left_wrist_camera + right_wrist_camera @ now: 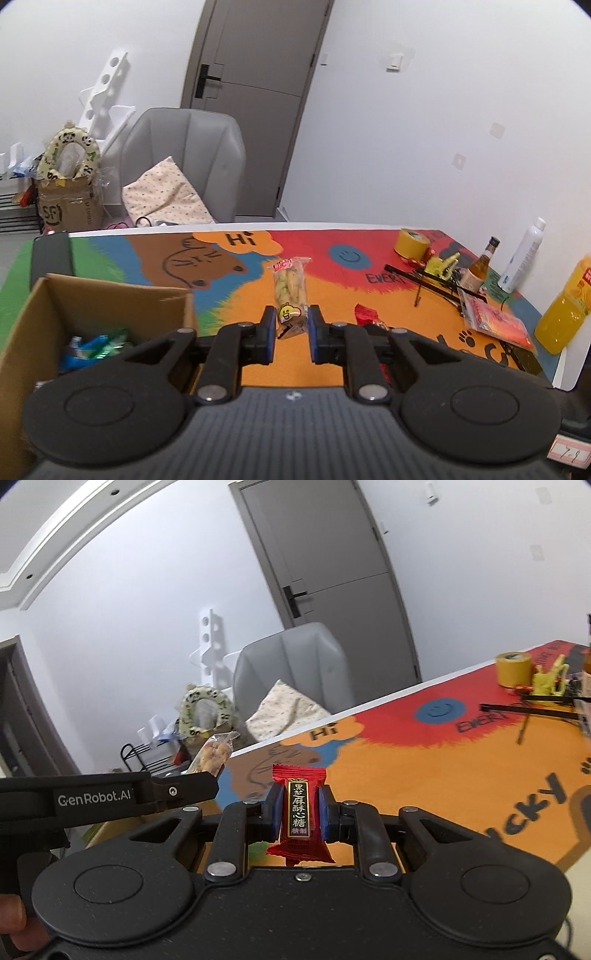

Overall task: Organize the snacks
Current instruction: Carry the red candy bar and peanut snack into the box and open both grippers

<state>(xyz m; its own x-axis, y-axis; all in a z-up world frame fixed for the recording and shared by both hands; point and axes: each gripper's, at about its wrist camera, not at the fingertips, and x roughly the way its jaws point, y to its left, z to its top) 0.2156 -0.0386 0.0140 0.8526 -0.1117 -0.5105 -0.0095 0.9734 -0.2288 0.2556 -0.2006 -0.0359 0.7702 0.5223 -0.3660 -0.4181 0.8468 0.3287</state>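
Observation:
My left gripper (290, 325) is shut on the near end of a clear packet of biscuit sticks (290, 291) and holds it above the mat; the packet also shows in the right wrist view (212, 755), sticking out past the left gripper's body. My right gripper (297, 810) is shut on a red candy packet (299, 812) with a black label, held upright above the table. That red packet shows in the left wrist view (367, 315), just right of my left fingers. A cardboard box (48, 295) at the left holds several blue and green wrapped snacks (92, 347).
The table carries a colourful mat (369, 280). At its far right lie a yellow tape roll (410, 243), a brown bottle (480, 269), a white bottle (524, 258), an orange juice bottle (565, 310) and a red flat packet (496, 323). A grey chair (192, 162) stands behind.

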